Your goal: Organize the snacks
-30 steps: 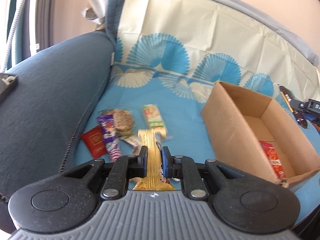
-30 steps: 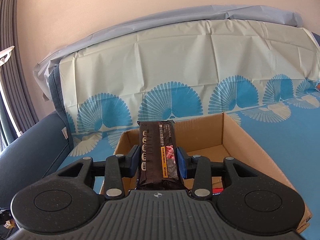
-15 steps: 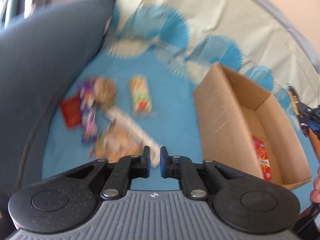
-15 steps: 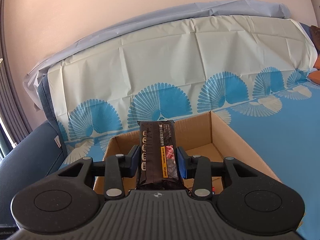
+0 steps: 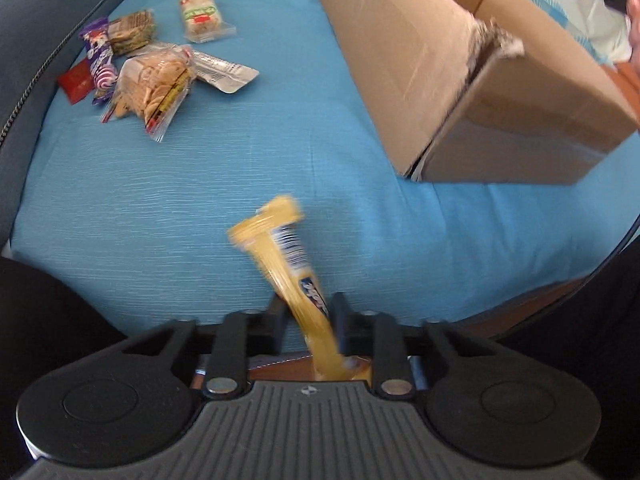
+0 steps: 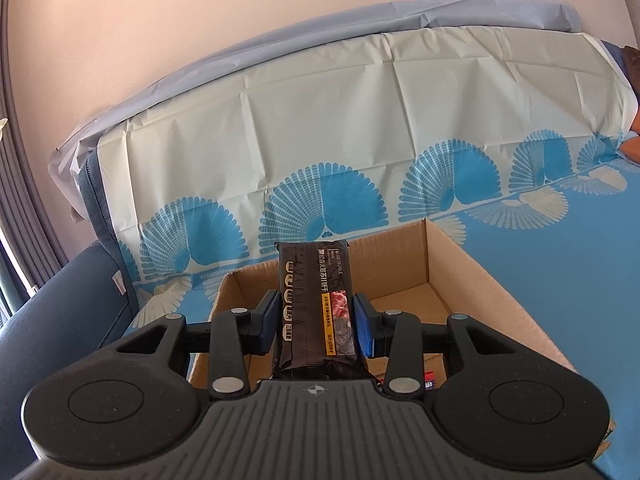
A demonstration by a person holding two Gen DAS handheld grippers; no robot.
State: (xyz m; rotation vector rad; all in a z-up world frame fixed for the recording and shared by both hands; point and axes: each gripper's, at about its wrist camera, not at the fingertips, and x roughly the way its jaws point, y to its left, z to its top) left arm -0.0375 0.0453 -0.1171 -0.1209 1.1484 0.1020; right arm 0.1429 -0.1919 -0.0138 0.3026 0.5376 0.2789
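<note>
The right hand-held gripper (image 6: 316,320) clamps a black snack pack (image 6: 316,304) upright directly over the open cardboard box (image 6: 460,264) just ahead, while the left hand-held gripper (image 5: 306,320), holding a yellow snack bar (image 5: 288,264) lengthwise, has the box ahead-right.

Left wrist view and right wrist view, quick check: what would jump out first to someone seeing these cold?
In the left wrist view, a blurred yellow snack bar tilts between the left claw fingers, over the blue cloth. In the right wrist view, the right claw grips a black snack pack upright above the open cardboard box. A pile of loose snacks lies far left on the cloth in the left wrist view.
</note>
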